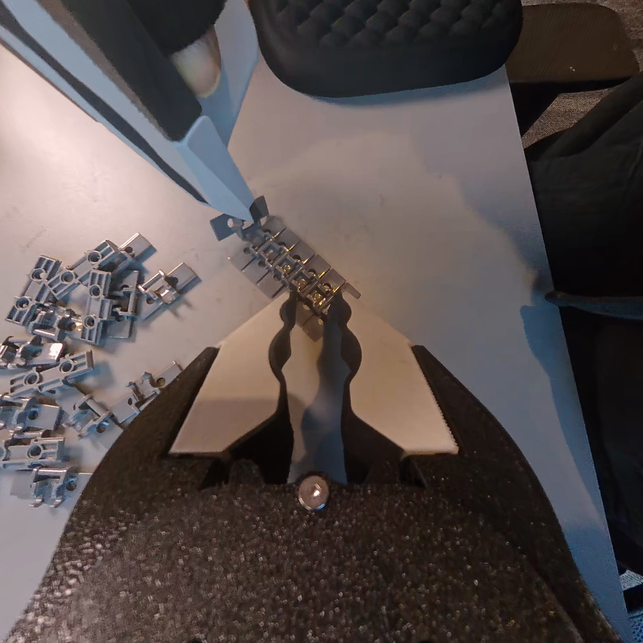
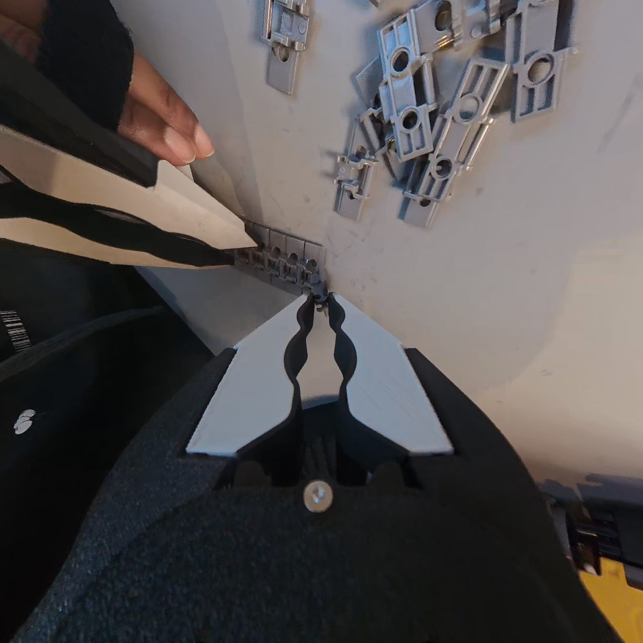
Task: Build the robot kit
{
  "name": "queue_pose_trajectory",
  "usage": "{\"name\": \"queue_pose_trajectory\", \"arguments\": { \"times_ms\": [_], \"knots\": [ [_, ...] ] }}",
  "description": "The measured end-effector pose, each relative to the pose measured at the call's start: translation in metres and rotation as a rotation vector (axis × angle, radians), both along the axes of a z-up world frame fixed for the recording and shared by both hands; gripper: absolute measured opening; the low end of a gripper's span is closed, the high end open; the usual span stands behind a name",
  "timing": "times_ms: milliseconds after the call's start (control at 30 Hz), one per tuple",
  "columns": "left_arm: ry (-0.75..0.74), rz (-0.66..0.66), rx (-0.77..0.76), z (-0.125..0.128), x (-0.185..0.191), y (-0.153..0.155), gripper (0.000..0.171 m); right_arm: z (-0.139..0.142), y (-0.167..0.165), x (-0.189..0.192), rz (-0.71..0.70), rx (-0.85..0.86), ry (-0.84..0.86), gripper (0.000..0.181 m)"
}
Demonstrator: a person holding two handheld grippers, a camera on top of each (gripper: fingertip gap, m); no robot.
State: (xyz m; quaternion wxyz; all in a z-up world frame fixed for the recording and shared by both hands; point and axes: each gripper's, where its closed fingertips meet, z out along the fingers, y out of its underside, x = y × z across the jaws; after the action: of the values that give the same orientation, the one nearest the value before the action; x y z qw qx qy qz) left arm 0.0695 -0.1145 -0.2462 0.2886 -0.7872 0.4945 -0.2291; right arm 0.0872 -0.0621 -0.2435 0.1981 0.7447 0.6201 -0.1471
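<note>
Left gripper [image 1: 315, 306]: black-padded white fingers clenched on the near end of a chain of joined grey links [image 1: 285, 264], which lies flat on the white tabletop [image 1: 417, 208] close to its edge.
Right gripper [image 2: 323, 300]: fingers pinched on a single grey link [image 2: 318, 283] at the opposite end of the same chain; in the left wrist view its white tip [image 1: 240, 205] meets that end link.
Chain: several flat rectangular links hooked side by side in a straight row, stretched between the two grippers.
Loose links [image 1: 87, 288]: a heap of the same grey plastic pieces, some stacked on one another, some face up with round holes showing, on the tabletop well apart from the chain and farther from the edge.
Containers: none visible; every link lies directly on the tabletop.
Person's hand [image 2: 163, 128]: fingers below a dark sleeve, just behind the left gripper.
Chair [image 1: 382, 41]: black mesh cushion beyond the table edge.
</note>
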Motion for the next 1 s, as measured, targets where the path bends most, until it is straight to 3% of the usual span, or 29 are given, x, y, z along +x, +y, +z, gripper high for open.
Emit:
{"name": "queue_pose_trajectory", "arguments": {
  "times_ms": [367,867,1000],
  "knots": [
    [-0.003,-0.022,0.012,-0.0001,0.0009,-0.0010,0.021,-0.0060,0.0019,-0.0044,0.111,0.019,-0.148,0.009],
    [0.000,-0.032,0.020,-0.0004,0.0015,-0.0014,0.021,-0.0083,0.0027,-0.0063,0.143,-0.060,-0.283,0.006],
    [0.000,-0.030,0.019,-0.0004,0.0013,-0.0015,0.021,-0.0083,0.0032,-0.0061,0.165,-0.052,-0.243,0.007]
  ]
}}
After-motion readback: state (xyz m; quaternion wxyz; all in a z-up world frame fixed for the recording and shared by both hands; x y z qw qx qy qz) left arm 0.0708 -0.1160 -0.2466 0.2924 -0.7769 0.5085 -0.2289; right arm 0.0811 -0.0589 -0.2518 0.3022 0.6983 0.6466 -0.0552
